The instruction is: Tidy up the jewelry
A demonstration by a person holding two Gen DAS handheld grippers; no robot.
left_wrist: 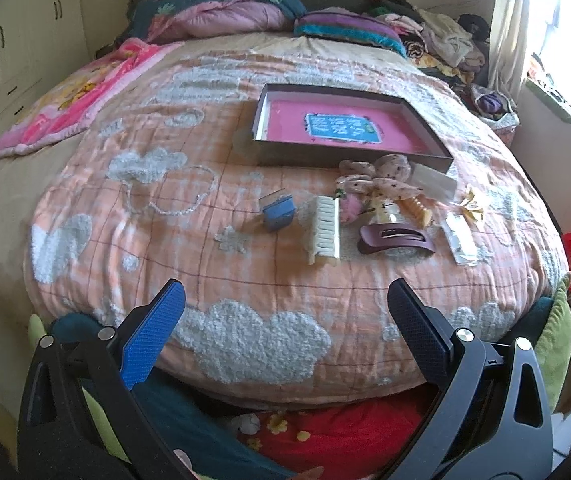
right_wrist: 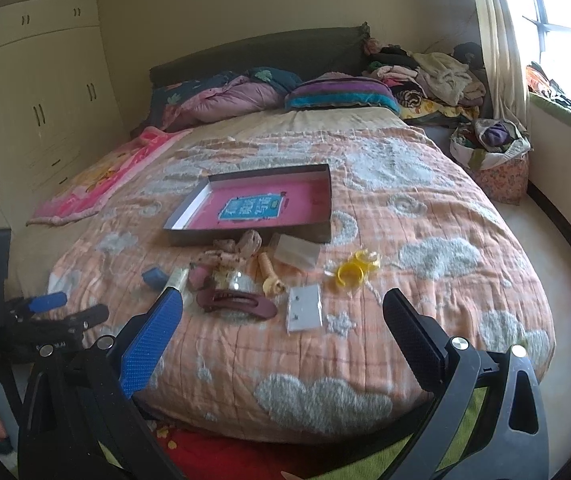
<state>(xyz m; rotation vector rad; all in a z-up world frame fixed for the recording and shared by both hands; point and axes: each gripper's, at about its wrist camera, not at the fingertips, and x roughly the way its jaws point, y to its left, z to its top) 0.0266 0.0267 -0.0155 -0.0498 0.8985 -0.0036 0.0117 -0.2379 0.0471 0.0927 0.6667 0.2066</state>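
Note:
An open box with a pink floor lies on the bed. In front of it lie hair and jewelry items: a maroon hair clip, a cream comb clip, a small blue box, a floral scrunchie, a clear packet, yellow rings and a clear case. My left gripper is open and empty at the bed's near edge. My right gripper is open and empty, near the packet. The left gripper also shows in the right wrist view.
The orange cloud quilt covers the bed. Pillows and folded blankets lie at the headboard, a clothes pile and a full bag at the right. Wardrobes stand left. A window is at the right.

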